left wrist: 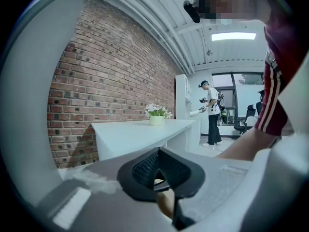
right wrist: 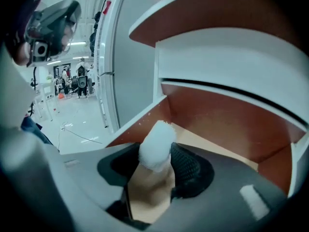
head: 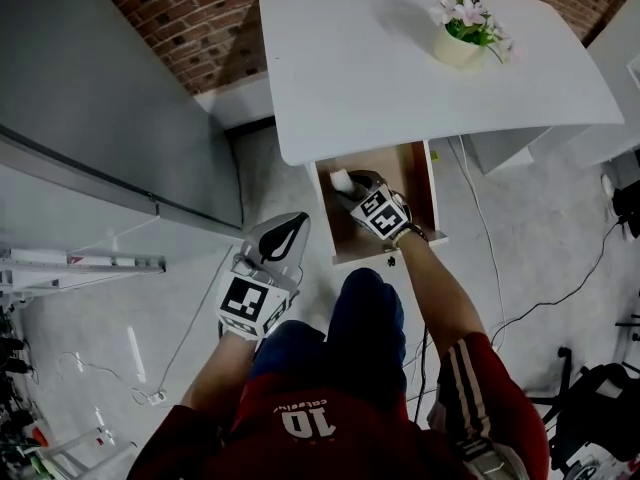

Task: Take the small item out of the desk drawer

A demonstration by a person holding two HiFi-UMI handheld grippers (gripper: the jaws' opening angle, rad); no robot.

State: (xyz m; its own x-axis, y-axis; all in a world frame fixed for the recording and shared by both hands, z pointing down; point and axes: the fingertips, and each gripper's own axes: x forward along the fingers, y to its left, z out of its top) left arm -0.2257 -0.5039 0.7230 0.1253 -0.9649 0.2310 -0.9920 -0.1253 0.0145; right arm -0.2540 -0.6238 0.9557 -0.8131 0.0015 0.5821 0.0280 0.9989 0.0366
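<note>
Down inside the open drawer (head: 428, 183), under the front edge of the white desk (head: 380, 78), the right gripper (right wrist: 155, 167) has its jaws round the small white item (right wrist: 157, 146). Both black pads (right wrist: 190, 166) look pressed to its flanks, so I read it as clamped, tho' only just. The item sits at the drawer's back-left corner w/ its lower end near the floor; can't tell if it's clear of the bottom yet.

Step in hand, by my read: grasp made, lift-out not yet done. Next move prob. calls for a straight rise, then a pull back toward the person, keeping below the desk's underside & off the drawer's side wall. Squeeze should be gentle; the thing looks soft & may deform or slip.

Left gripper (head: 283, 236) hangs low beside the person's knee, well apart from the drawer, jaws closed together w/ nothing between them.

Materials etc.:
- item: fuzzy, cotton-like white, rounded oblong, matte.
- pads: black, dimpled mesh face, curved.
- drawer: reddish-brown walls, paler wood-tone floor, white front panel; boxy.
- desk: smooth flat white top, rounded corners; a pale pot of pink flowers (head: 458, 40) stands at its far right.
</note>
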